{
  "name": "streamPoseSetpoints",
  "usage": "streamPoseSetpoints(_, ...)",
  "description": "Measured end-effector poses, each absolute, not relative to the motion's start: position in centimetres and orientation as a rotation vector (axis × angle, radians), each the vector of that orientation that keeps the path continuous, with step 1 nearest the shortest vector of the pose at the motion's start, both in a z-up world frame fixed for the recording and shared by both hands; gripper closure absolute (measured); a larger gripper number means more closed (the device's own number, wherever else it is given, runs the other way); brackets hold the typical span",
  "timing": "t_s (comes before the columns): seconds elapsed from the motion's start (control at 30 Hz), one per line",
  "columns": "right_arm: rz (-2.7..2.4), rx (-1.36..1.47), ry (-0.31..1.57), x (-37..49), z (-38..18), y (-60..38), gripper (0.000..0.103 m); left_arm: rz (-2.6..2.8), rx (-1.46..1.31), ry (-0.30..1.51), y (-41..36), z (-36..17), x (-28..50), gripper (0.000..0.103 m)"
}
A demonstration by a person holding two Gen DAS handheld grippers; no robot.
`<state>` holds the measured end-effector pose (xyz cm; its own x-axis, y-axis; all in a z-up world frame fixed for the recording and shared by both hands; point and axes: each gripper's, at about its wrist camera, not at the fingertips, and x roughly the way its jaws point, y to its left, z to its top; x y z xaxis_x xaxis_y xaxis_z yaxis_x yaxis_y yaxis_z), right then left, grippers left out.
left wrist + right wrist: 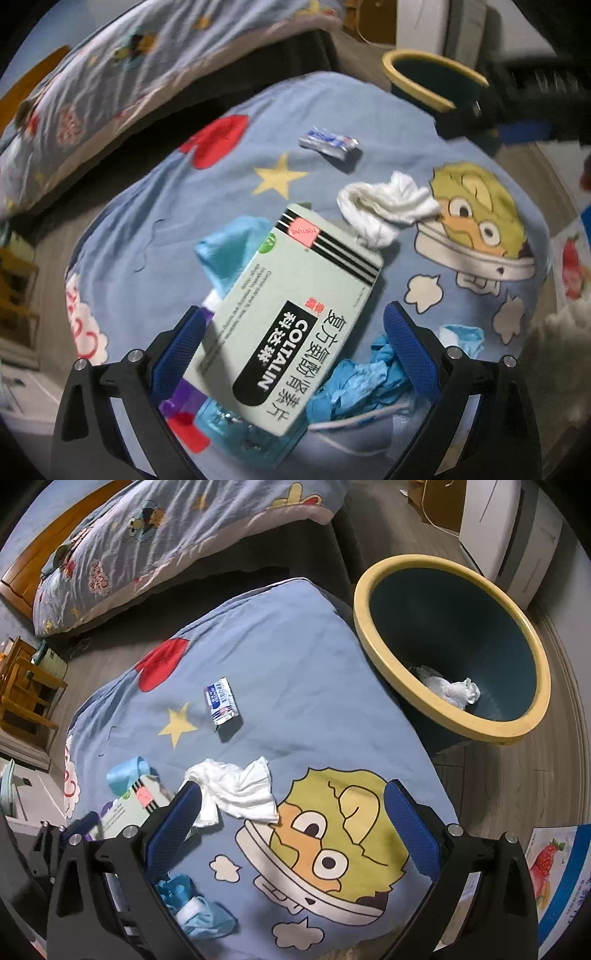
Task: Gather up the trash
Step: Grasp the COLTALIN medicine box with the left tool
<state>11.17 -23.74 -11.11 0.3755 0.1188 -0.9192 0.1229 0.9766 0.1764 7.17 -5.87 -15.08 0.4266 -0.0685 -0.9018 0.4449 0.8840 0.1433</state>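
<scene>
On the far left of the blue cartoon-print cushion [295,635], a light-blue scrap [231,245] is seen partly under the pale green COLTALIN medicine box [295,314]. The box is framed by the left gripper [295,321], whose jaws are spread wide to either side of it; whether its left pad touches the box edge cannot be told. A purple item [184,397] and a clear blue plastic piece [221,421] are partly covered by the box's near end. Just right of that end, crumpled blue trash with a white string [364,387] is found. Beyond the box's far corner a crumpled white tissue [240,794] is laid, with a small blue-and-white wrapper [221,700] farther off, near the yellow star print. The right gripper [293,801] is held released above the cushion, nothing between its pads. At the right, on the floor beside the cushion, a yellow-rimmed dark bin [454,723] is seen, white tissue [450,690] lying inside.
</scene>
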Motion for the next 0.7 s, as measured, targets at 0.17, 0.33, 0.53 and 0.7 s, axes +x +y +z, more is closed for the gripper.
streamPoseSetpoints(0.17, 0.008, 0.223, 1.201, 11.9, -11.8, -23.3, 0.006, -0.336, 0.46, 1.11, -6.5, -16.4, 7.3, 0.007)
streamPoseSetpoints(0.33, 0.021, 0.219, 1.21, 12.4, -12.2, -23.0, 0.006, -0.336, 0.415, 1.107, -5.8, -15.8, 7.7, 0.018)
streamPoseSetpoints(0.53, 0.069, 0.249, 1.241, 12.7, -13.7, -22.4, 0.02, -0.288, 0.314, 1.087, -4.5, -14.5, 8.5, 0.024)
streamPoseSetpoints(0.7, 0.11, 0.257, 1.286, 12.9, -15.6, -21.5, 0.045, -0.24, 0.253, 1.05, -3.3, -13.2, 8.9, 0.025)
